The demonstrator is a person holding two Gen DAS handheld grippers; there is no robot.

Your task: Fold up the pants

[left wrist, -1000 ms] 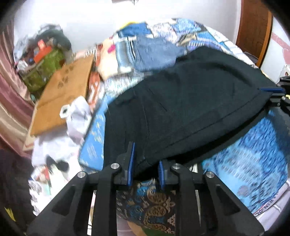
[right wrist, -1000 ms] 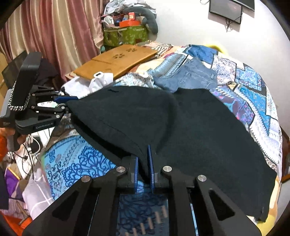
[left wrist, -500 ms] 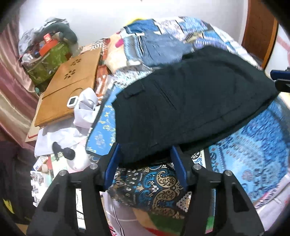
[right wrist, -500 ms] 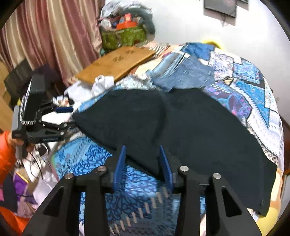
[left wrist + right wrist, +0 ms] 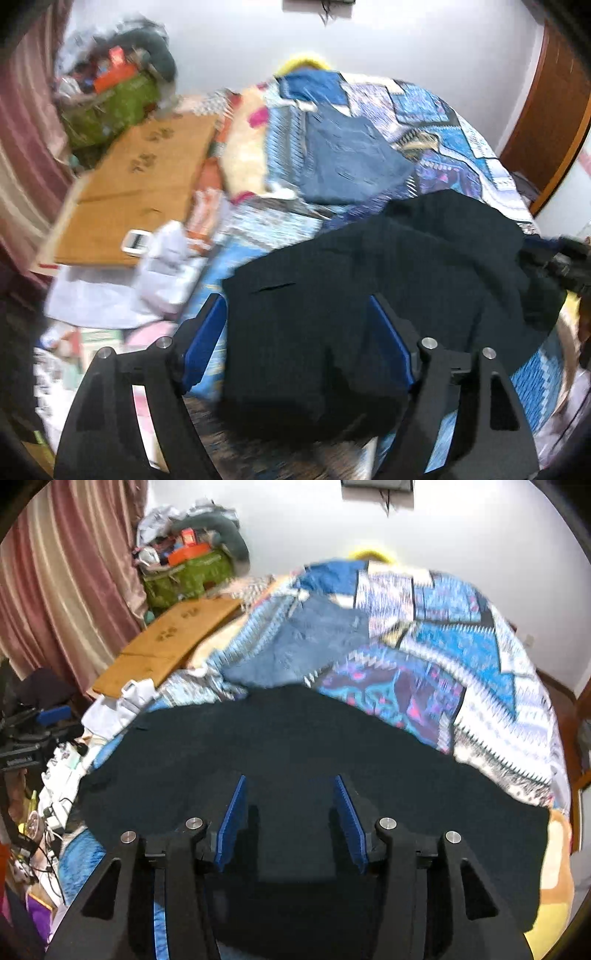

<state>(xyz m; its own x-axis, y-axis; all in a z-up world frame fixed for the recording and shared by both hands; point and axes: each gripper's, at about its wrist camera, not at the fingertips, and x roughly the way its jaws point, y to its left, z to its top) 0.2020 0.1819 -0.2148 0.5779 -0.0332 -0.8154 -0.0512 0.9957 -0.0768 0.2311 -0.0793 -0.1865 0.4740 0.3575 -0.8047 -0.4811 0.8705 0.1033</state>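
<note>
Black pants (image 5: 354, 295) lie folded over on the patterned blue bedspread (image 5: 436, 122). In the left wrist view my left gripper (image 5: 295, 314) is open, its blue pads on either side of the pants' near edge, gripping nothing. In the right wrist view the pants (image 5: 295, 760) spread wide below my right gripper (image 5: 290, 794), which is open just above the cloth. The left gripper also shows in the right wrist view (image 5: 44, 720) at the far left; the right gripper shows in the left wrist view (image 5: 554, 254) at the right edge.
Folded blue jeans (image 5: 347, 166) lie further back on the bed. A wooden lap board (image 5: 136, 195) and white clothes (image 5: 166, 266) sit at the left. A green bag (image 5: 188, 576) with clutter stands by the pink curtain (image 5: 62, 576). A wooden door (image 5: 546, 110) is at the right.
Both grippers have opened and let go of the pants' edge. The pants now lie on the bed, and both grippers have moved over them.
</note>
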